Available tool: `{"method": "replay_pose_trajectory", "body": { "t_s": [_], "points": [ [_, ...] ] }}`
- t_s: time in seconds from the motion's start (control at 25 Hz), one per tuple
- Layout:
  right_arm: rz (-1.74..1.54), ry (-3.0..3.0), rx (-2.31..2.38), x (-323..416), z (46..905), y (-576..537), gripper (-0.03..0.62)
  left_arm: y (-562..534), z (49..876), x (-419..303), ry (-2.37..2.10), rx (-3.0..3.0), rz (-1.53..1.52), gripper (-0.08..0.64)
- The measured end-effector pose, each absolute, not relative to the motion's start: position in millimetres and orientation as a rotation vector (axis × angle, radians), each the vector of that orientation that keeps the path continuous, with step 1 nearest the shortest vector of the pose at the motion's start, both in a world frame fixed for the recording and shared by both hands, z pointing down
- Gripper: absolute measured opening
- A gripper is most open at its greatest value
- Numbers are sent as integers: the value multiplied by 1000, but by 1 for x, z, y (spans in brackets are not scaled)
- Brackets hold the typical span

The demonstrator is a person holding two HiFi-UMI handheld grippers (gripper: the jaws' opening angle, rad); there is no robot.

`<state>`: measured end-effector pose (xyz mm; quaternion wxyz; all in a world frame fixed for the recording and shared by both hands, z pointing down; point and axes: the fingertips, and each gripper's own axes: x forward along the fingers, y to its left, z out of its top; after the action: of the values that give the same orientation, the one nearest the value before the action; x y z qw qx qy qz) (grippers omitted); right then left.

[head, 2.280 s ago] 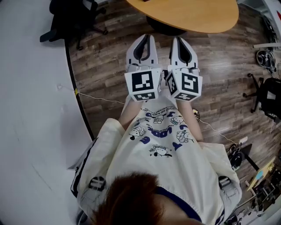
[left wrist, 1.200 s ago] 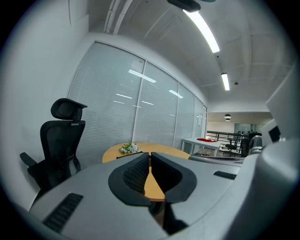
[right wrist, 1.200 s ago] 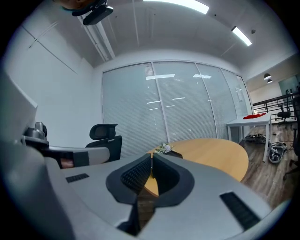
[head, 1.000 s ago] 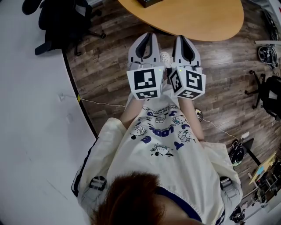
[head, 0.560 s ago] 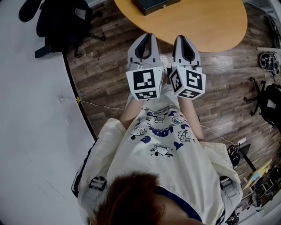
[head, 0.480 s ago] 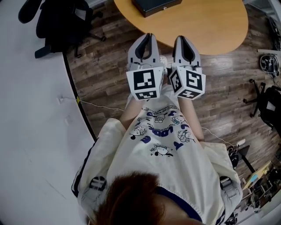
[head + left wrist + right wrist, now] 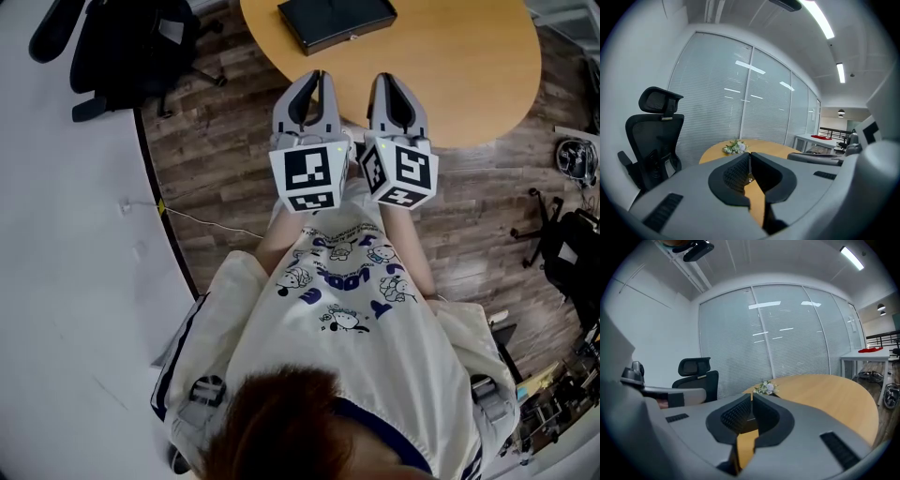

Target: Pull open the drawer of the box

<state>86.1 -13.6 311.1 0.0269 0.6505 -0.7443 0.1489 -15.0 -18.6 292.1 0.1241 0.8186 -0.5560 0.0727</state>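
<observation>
The box (image 7: 337, 23) is a flat black case with a small metal fitting on its near side. It lies on the round orange table (image 7: 469, 66) at the top of the head view. My left gripper (image 7: 317, 77) and right gripper (image 7: 386, 81) are side by side, tips just over the table's near edge, short of the box. In the left gripper view the left gripper (image 7: 750, 154) has its jaws closed together with nothing between them. The right gripper (image 7: 752, 397) looks the same in its own view. In both gripper views the jaws hide most of the box.
A small bunch of flowers (image 7: 735, 147) lies at the table's far side, also in the right gripper view (image 7: 765, 388). A black office chair (image 7: 131, 47) stands left of the table. A cable (image 7: 206, 220) runs across the wood floor. More chairs (image 7: 572, 244) stand at the right.
Both grippers have moved forward together toward the table. The table fills more of the head view's top, and the black box has come fully into view. The jaws stay closed.
</observation>
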Motion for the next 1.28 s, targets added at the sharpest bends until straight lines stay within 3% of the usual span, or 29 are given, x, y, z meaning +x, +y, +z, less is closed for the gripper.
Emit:
{"method": "replay_pose_trajectory", "body": {
  "t_s": [1.28],
  "points": [
    [574,-2317,1733,107,376,-122,35,-115,344,6,-1714,2204,297,26]
  ]
}}
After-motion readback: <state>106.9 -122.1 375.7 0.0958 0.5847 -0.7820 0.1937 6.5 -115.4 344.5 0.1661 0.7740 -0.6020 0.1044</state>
